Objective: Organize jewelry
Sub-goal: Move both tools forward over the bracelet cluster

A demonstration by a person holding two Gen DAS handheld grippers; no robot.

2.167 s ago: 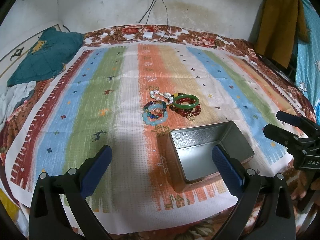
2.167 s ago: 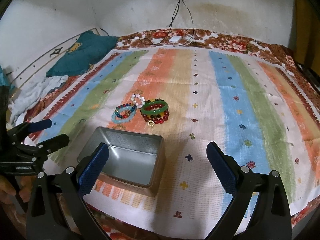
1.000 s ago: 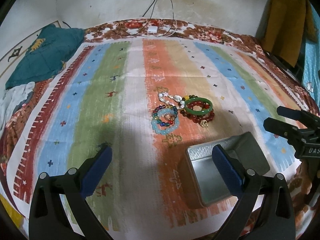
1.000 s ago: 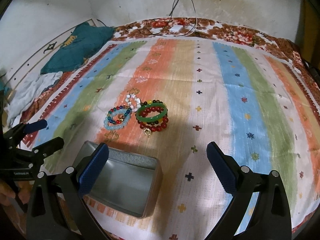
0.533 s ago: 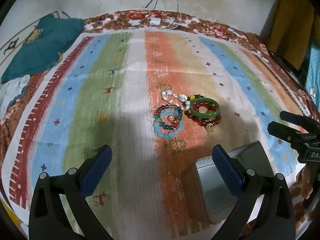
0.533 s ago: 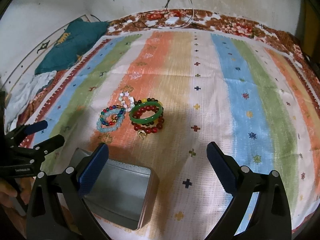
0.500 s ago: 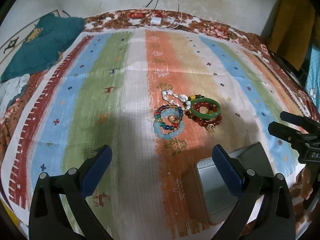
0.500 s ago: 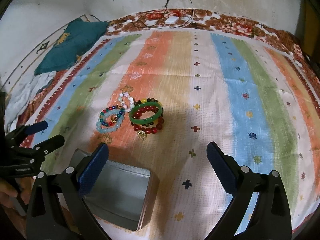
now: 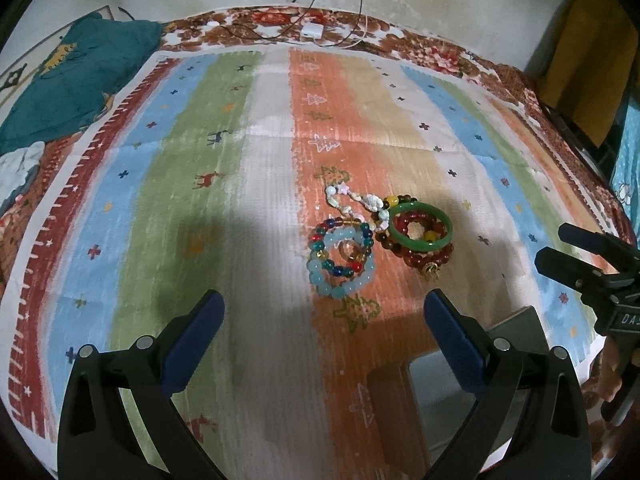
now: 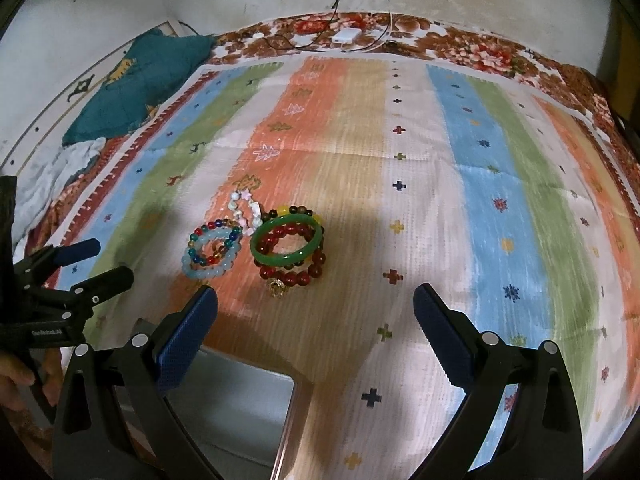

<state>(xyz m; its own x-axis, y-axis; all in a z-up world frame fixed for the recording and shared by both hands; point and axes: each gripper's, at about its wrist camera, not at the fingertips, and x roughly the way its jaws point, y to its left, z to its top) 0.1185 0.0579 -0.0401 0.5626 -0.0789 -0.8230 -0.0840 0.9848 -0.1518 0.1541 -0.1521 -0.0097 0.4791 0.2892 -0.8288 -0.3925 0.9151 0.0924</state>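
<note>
A pile of bracelets lies on the striped cloth [image 9: 264,208]: a green bangle [image 9: 421,226] [image 10: 286,241] on dark red beads [image 10: 304,272], a pale blue bead bracelet [image 9: 342,270] [image 10: 208,258] with a multicoloured one, and a white charm bracelet [image 9: 352,202] [image 10: 245,209]. A grey metal tin [image 9: 432,384] [image 10: 236,412] stands open near the front edge. My left gripper [image 9: 322,320] is open and empty, just short of the blue bracelet. My right gripper [image 10: 314,320] is open and empty, short of the red beads, above the tin's far rim.
A teal cushion [image 9: 68,80] and white cloth [image 9: 18,168] lie at the far left. A white charger [image 9: 312,31] with cables sits by the back wall. A yellow garment [image 9: 588,52] hangs at the right. The cloth's front edge is close below the grippers.
Both grippers have moved forward toward the bracelets. The tin has slid lower in both views. Both grippers stay open.
</note>
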